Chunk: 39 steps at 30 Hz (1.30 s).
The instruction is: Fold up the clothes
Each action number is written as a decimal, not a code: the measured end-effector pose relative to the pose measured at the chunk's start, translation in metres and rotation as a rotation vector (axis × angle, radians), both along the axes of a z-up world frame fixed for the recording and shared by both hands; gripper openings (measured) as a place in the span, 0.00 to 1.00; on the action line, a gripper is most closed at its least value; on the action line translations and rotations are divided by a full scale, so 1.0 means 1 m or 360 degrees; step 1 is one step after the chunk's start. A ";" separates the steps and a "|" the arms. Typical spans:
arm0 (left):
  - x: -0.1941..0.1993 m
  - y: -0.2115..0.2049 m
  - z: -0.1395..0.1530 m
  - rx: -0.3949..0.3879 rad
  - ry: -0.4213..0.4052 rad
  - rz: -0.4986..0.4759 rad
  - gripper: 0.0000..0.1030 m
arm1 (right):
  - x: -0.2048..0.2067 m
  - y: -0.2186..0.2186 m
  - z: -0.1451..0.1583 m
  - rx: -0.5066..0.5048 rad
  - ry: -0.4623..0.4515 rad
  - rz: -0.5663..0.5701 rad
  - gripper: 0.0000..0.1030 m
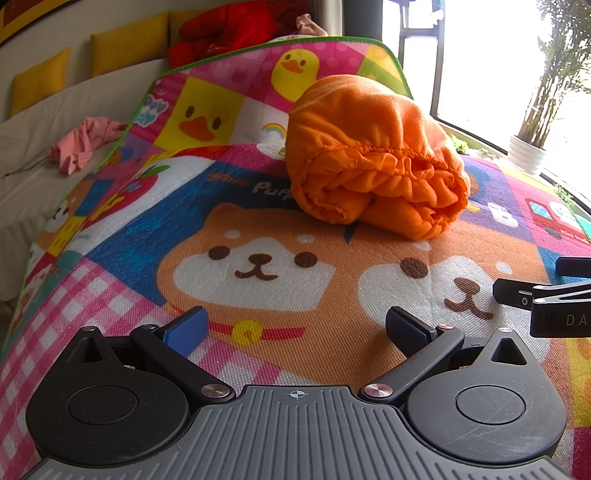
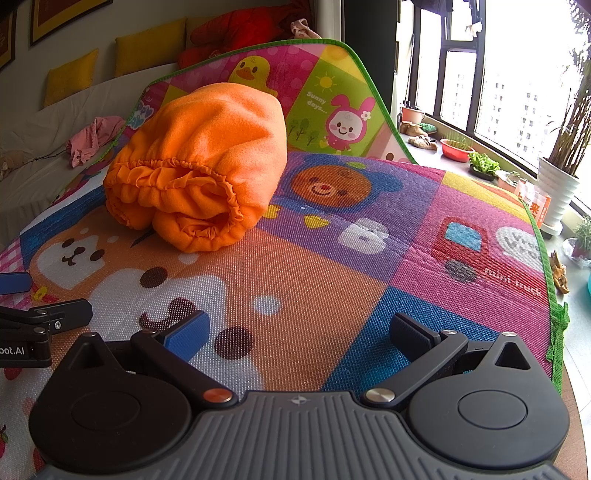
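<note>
An orange fleece garment (image 1: 373,155) with a gathered elastic edge lies rolled into a thick bundle on the colourful cartoon play mat (image 1: 258,280). It also shows in the right wrist view (image 2: 199,166), to the upper left. My left gripper (image 1: 295,328) is open and empty, low over the mat, well short of the bundle. My right gripper (image 2: 299,332) is open and empty, beside the left one and to the right of the bundle. Each gripper's fingers show at the edge of the other's view.
The mat's far end is folded upright against a white sofa (image 1: 44,147) with yellow cushions (image 1: 125,44), red clothing (image 1: 229,29) and a pink garment (image 1: 85,144). The mat's right edge (image 2: 554,295) drops off beside a window sill with potted plants (image 2: 557,184).
</note>
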<state>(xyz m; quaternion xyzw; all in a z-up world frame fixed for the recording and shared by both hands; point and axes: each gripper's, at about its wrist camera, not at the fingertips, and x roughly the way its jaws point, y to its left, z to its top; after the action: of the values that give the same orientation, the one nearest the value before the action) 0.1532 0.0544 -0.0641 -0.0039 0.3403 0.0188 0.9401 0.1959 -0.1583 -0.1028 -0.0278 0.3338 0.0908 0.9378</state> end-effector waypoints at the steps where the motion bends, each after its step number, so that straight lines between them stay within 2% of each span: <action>1: 0.000 0.000 0.000 0.0000 0.0000 0.0000 1.00 | 0.000 0.000 0.000 0.0000 0.0000 0.0000 1.00; 39: 0.002 0.002 0.000 -0.0014 0.0004 -0.0012 1.00 | 0.000 0.000 0.000 -0.0002 0.0001 -0.0001 1.00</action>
<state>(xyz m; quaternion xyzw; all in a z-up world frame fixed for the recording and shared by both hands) 0.1547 0.0567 -0.0644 -0.0067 0.3416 0.0138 0.9397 0.1957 -0.1583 -0.1025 -0.0283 0.3341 0.0902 0.9378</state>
